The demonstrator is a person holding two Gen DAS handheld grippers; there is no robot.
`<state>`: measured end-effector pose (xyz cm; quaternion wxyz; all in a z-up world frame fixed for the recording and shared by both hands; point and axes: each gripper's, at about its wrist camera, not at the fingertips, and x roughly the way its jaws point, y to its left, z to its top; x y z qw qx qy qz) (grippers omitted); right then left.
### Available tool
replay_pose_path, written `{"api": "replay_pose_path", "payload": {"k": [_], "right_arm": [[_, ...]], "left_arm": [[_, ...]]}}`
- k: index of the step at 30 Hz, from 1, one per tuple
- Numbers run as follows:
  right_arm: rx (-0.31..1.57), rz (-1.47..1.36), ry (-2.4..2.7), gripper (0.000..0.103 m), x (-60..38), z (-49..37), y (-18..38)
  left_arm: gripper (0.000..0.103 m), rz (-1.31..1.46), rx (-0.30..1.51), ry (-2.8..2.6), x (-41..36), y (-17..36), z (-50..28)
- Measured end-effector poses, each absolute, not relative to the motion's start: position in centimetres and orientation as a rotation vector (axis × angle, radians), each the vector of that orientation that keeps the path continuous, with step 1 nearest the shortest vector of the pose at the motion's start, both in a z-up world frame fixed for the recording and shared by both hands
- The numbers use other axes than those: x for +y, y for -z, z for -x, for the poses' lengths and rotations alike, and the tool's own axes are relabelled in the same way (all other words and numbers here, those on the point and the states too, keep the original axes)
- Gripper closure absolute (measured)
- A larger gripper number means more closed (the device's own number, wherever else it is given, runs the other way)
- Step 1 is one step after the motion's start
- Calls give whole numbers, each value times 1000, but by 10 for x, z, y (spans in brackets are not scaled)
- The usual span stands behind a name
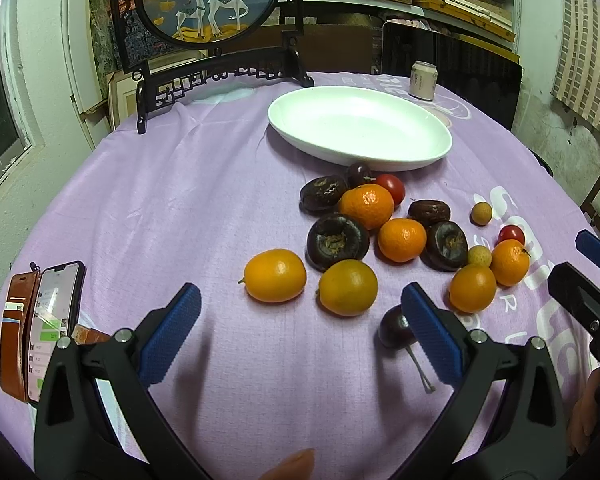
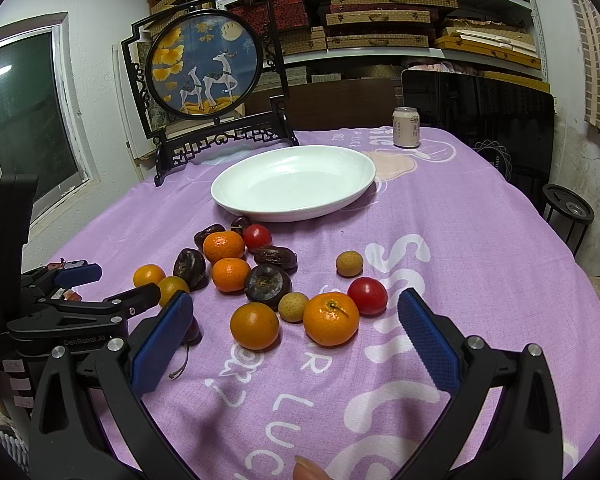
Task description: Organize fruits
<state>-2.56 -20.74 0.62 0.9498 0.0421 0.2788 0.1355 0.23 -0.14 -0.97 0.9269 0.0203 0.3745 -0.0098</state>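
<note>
Both tools, left [image 1: 300, 312] and right [image 2: 296, 320], gaped empty above the tabletop [image 2: 480, 240], every fruit [image 2: 331, 319] lying loose beside the bare plate [image 2: 292, 184], so nothing was organized yet.

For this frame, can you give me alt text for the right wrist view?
A loose cluster of small orange citrus, red tomatoes and dark wrinkled fruits lies on a purple printed tablecloth, in front of an empty white oval plate. The open right gripper hovers nearest an orange mandarin; the left gripper enters from the left.
</note>
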Motion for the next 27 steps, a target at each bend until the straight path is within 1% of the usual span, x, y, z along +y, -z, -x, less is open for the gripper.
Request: {"api": "replay_pose_path", "payload": {"k": [16, 21, 27], "right_arm": [[577, -87, -275, 1, -207, 25, -6], [643, -87, -298, 1, -201, 19, 5], [813, -100, -318, 1, -215, 14, 21]], "left_arm": [[2, -47, 808, 40, -2, 12, -7], [2, -70, 861, 108, -10, 20, -11], [2, -128, 979, 159, -19, 39, -23]]}}
